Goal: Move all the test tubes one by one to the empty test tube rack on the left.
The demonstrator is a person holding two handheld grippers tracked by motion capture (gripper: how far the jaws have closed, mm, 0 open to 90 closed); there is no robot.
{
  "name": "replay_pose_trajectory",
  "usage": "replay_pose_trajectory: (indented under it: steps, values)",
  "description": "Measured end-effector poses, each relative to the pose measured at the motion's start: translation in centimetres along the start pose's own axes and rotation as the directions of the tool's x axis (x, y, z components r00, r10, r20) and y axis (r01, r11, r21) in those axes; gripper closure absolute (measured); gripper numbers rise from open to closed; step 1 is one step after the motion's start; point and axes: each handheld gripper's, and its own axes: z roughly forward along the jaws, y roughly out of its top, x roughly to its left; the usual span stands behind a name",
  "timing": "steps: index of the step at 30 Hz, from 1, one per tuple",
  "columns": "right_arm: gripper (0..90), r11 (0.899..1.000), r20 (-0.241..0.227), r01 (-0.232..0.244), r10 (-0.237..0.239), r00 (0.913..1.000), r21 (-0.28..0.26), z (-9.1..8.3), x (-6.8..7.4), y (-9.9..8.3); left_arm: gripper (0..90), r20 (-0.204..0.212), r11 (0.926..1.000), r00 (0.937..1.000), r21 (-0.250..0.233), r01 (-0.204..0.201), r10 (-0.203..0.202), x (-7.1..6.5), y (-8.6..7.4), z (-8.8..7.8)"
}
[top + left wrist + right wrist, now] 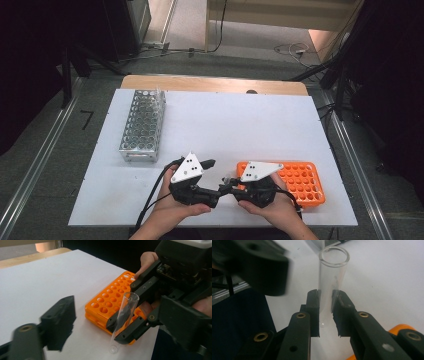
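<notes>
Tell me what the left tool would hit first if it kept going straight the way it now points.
Probably the glass tube clamped in the right tool, which lies just ahead of the left tool; behind it sits the orange rack. Depth is hard to judge, so it might pass just beside the tube.

Test tube (331, 282) is showing as clear, glossy glass or plastic; which of the two cannot be told. Right gripper (326, 312) jaws are presenting as matt black plastic with brass-coloured pins. Orange rack (110, 300) is looking like smooth, slightly shiny plastic. Far rack (143, 125) is reading as dull grey metal. White sheet (225, 130) is appearing matt and smooth, lying over a wooden table (210, 84).
</notes>
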Motion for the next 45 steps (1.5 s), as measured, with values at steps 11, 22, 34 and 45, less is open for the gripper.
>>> replay_pose_trajectory:
  steps: [11, 22, 34, 45]
  values:
    - [73.5, 1.000, -0.023, 0.014, -0.014, 0.9997, 0.005, 0.3, 0.5, 0.2, 59.0, 0.015, 0.9986, 0.9985, 0.009, -0.052, 0.052, -0.6, -0.3, 0.5]
    - [73.5, 1.000, -0.032, 0.012, -0.012, 0.9994, 0.006, 0.4, 0.6, 0.2, 73.1, 0.036, 0.9983, 0.9977, 0.006, -0.058, 0.057, -0.5, -0.3, 0.3]
    - [70.6, 1.000, -0.029, 0.002, -0.002, 0.9996, -0.004, 0.4, 0.4, 0.1, 74.6, 0.023, 0.9986, 0.9983, 0.003, -0.054, 0.054, -0.2, -0.2, 0.3]
    - [38.6, 0.999, -0.076, -0.020, 0.017, 0.9970, -0.040, -0.4, -0.5, -0.2, 74.7, 0.000, 0.9993, 0.9995, -0.018, -0.033, 0.033, 0.7, 0.1, -0.6]
